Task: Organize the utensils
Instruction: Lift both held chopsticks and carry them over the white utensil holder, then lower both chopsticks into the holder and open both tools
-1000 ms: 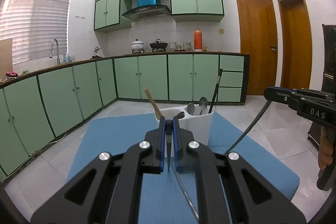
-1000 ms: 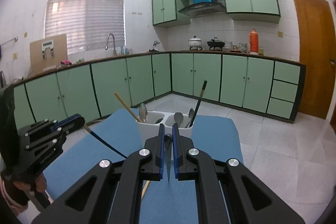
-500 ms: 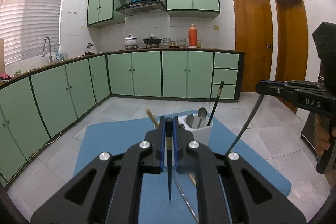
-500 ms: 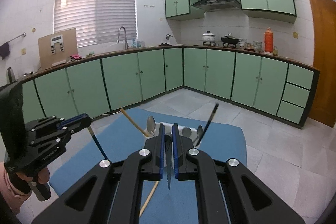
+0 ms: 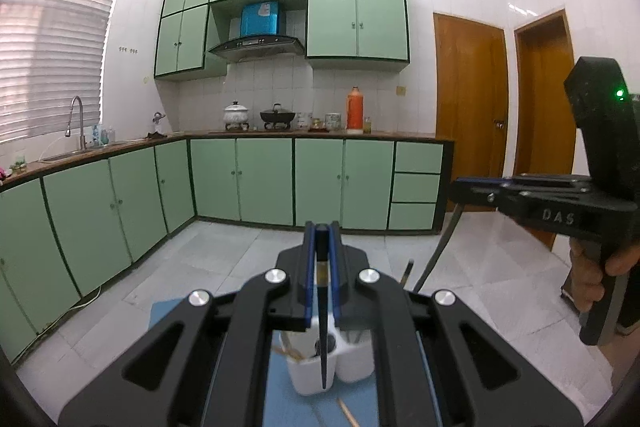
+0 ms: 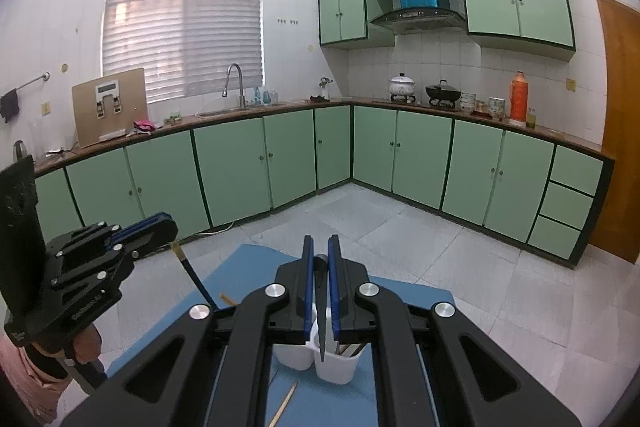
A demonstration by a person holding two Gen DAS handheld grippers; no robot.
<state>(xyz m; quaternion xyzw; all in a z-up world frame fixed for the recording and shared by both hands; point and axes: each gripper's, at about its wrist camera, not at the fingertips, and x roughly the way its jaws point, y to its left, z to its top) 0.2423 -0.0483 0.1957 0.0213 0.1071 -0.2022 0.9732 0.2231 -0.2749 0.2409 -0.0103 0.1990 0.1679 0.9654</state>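
Observation:
A white two-compartment utensil holder (image 5: 332, 367) stands on a blue mat (image 5: 280, 379), low in both views (image 6: 332, 361). My left gripper (image 5: 321, 247) is shut on a dark chopstick (image 5: 323, 343) that hangs down over the holder. My right gripper (image 6: 320, 255) is shut on a thin dark utensil handle (image 6: 321, 339), its tip over the holder. The right gripper shows in the left wrist view (image 5: 472, 187) with its utensil (image 5: 436, 255) hanging down. The left gripper shows in the right wrist view (image 6: 168, 227).
Loose wooden chopsticks lie on the mat (image 6: 286, 401) by the holder. Green cabinets (image 5: 264, 183) line the far walls. Grey floor tiles (image 6: 500, 287) surround the mat. Two wooden doors (image 5: 472, 123) stand at right.
Both grippers have risen with their utensils; the holder and mat have dropped lower in both views and look smaller, now mostly behind the gripper bodies.

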